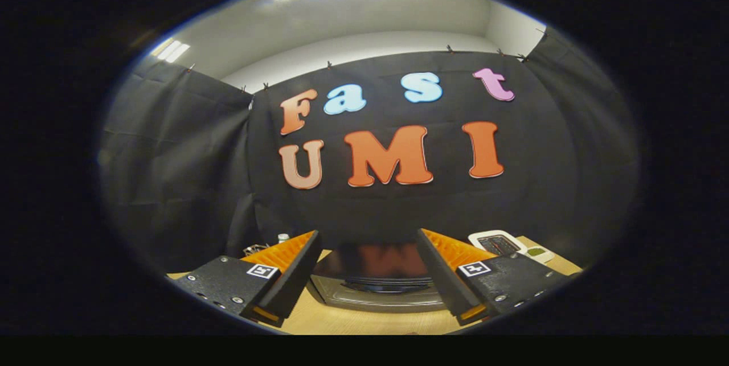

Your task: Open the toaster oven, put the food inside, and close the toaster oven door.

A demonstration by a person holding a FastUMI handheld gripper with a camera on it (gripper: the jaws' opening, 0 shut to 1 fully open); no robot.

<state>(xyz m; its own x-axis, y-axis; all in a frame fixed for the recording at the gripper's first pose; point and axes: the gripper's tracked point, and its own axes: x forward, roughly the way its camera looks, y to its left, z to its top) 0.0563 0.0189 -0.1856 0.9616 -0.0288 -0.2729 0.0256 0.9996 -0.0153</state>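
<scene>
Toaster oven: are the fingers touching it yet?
Apart. In the gripper view the fingers stand open, holding nothing, and the toaster oven sits beyond them with bare table showing between.

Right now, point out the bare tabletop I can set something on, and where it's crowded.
Free: the bare wood of the table in front of the toaster oven, between the open gripper fingers. Crowded: beyond the right finger, where a white tray and a small dish with something green sit.
</scene>
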